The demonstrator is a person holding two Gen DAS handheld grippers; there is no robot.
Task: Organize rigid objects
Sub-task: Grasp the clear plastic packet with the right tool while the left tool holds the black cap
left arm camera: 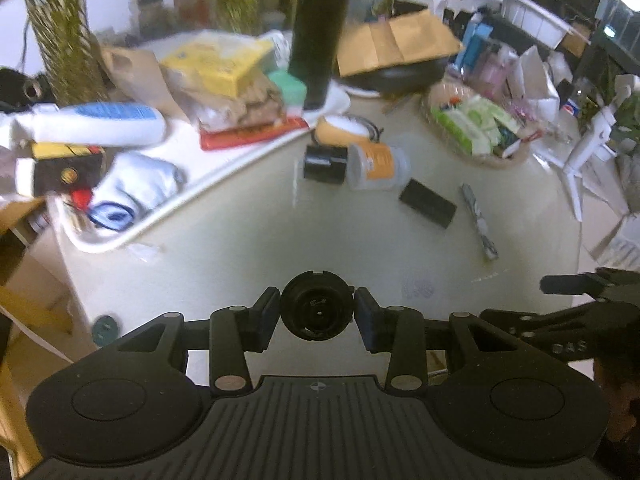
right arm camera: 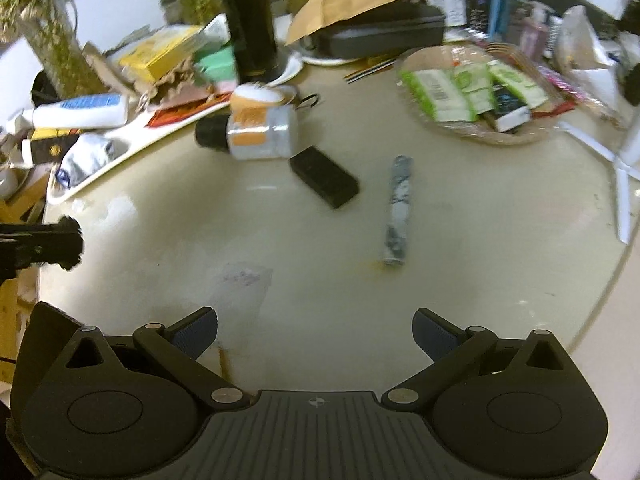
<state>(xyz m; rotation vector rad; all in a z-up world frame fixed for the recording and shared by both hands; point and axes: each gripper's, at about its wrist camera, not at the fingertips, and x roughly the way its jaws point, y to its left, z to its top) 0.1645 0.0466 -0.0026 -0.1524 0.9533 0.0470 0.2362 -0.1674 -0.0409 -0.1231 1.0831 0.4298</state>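
Observation:
My left gripper (left arm camera: 317, 309) is shut on a black round cap (left arm camera: 316, 300), held above the cream table (left arm camera: 240, 256). In the right wrist view the same cap (right arm camera: 71, 243) shows edge-on at the left. My right gripper (right arm camera: 315, 332) hangs open over the table with nothing between its fingers; part of it (left arm camera: 568, 285) shows at the right of the left wrist view. On the table lie a clear jar with an orange label and black lid (right arm camera: 258, 134), a flat black box (right arm camera: 324, 178) and a marbled grey stick (right arm camera: 398, 210).
A white tray (left arm camera: 224, 176) at the left holds a white tube (left arm camera: 98, 124), a yellow box and other clutter. A tall dark bottle (right arm camera: 250, 20) stands behind the jar. A woven basket of green packets (right arm camera: 480, 92) sits at the back right, beside a white tripod (left arm camera: 580, 160).

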